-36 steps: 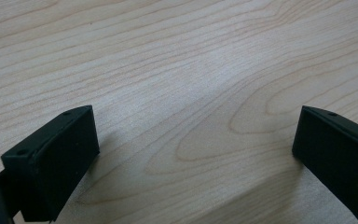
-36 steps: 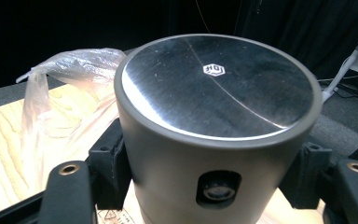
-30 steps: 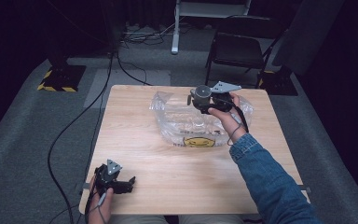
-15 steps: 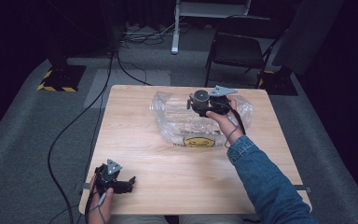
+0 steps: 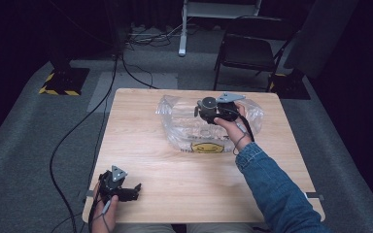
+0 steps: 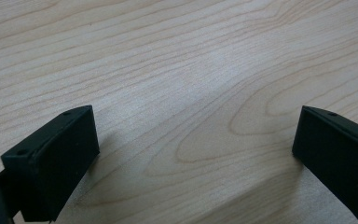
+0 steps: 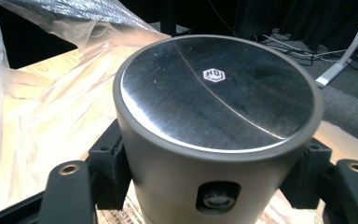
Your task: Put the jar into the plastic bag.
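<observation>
Right claw (image 5: 205, 108) grips a grey cylinder (image 7: 214, 121) over the plastic bag (image 5: 184, 131) — left claw (image 6: 191, 154) gapes, empty.

A wood table (image 5: 141, 145) stands on grey carpet (image 5: 29, 145). A black chair (image 5: 247, 56) sits at one o'clock, a striped base (image 5: 60, 82) at ten, cables (image 5: 141, 36) at twelve; the surroundings are dark

A crumpled clear plastic bag (image 5: 209, 126) takes up the upper middle of the worktop (image 5: 175, 165), its raised folds crowding the right tool (image 5: 200, 109) and the grey cylinder (image 7: 216, 126) clamped in it. Bare wood runs open across the frame's centre and lower right. At lower left, the left tool (image 5: 135, 189) rests with jaws apart over unobstructed worktop.
</observation>
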